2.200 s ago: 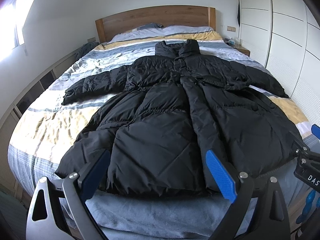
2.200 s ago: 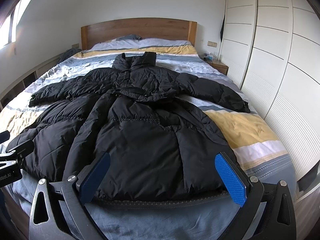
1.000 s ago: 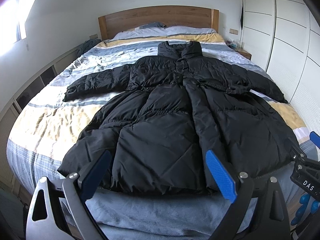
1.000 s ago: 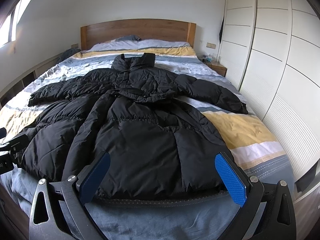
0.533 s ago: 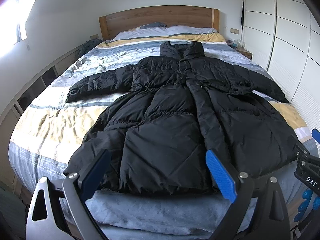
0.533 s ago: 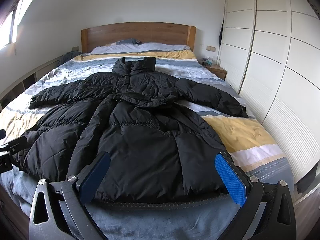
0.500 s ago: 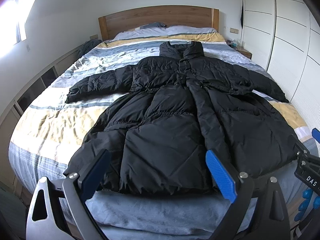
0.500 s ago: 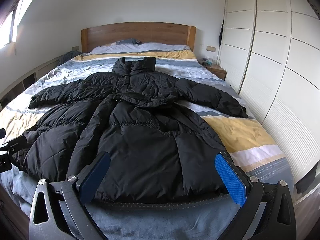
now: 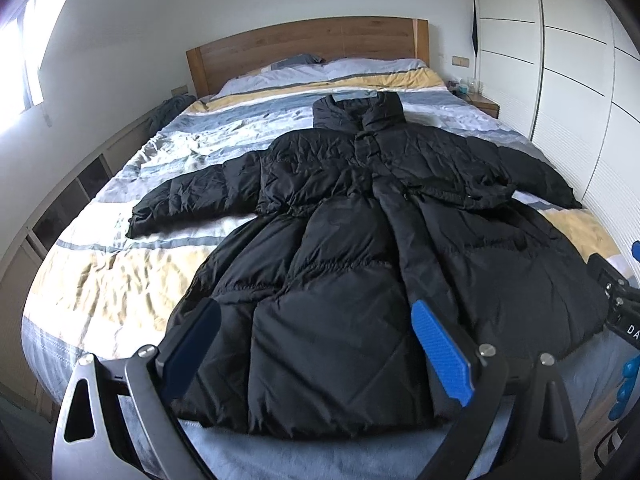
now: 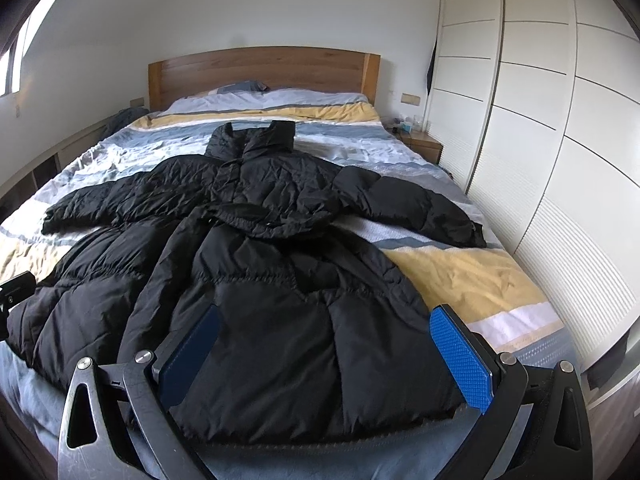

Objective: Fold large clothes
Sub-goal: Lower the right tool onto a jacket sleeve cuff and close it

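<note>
A long black puffer coat (image 9: 360,248) lies flat and face up on the bed (image 9: 104,272), collar toward the headboard, both sleeves spread out sideways, hem at the foot. It also shows in the right wrist view (image 10: 264,280). My left gripper (image 9: 316,344) is open and empty, held above the hem's left half. My right gripper (image 10: 324,352) is open and empty, held above the hem's right half. The right gripper's edge (image 9: 624,312) shows at the right of the left wrist view.
The bed has a striped yellow, grey and white cover and a wooden headboard (image 9: 312,48). White wardrobe doors (image 10: 560,160) run along the right side. A small nightstand (image 10: 424,144) stands by the headboard. Low shelving (image 9: 60,208) lines the left wall.
Both grippers have drifted slightly, moving a little closer over the coat's hem. The coat has not moved and both grippers stay open.
</note>
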Available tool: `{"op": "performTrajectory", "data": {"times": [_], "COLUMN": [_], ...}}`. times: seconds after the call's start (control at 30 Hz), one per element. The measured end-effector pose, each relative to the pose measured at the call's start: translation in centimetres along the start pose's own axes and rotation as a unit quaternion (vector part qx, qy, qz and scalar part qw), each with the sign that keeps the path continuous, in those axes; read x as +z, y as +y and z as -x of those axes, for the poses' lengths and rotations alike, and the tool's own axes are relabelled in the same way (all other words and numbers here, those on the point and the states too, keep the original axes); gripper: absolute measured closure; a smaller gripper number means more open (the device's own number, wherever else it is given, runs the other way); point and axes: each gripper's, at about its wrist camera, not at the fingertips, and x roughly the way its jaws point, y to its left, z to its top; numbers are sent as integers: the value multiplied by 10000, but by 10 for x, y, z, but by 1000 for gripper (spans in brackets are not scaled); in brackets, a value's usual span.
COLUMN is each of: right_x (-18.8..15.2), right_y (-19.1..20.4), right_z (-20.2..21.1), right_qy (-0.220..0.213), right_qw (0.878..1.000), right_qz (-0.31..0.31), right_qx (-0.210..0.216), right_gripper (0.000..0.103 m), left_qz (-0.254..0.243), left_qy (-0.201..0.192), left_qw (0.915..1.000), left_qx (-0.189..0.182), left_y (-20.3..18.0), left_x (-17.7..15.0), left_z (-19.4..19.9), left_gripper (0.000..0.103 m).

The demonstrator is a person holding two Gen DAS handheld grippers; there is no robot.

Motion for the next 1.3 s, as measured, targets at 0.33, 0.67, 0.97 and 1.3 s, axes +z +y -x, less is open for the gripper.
{"op": "performTrajectory", "data": {"times": [0.33, 0.67, 0.97, 1.3], "right_x": [29, 87, 102, 62], "right_y": [-8, -50, -128, -239], "right_z": [-66, -205, -273, -334], "right_qy": [259, 736, 1638, 1785], "right_qw": [9994, 9931, 9681, 9012], "right_qz": [-171, -909, -1896, -3943], "right_qx": [144, -10, -67, 246], "right_gripper": [0, 0, 0, 0], "left_qz": [17, -82, -54, 153], "left_qy": [287, 470, 1137, 1467], "left_qw": [9993, 9968, 9926, 9889], "left_qx": [-252, -638, -423, -155], "left_y": [-7, -38, -33, -34], "left_x": [35, 116, 173, 223], "left_z": [-67, -164, -171, -205], "left_gripper": [6, 6, 6, 6]}}
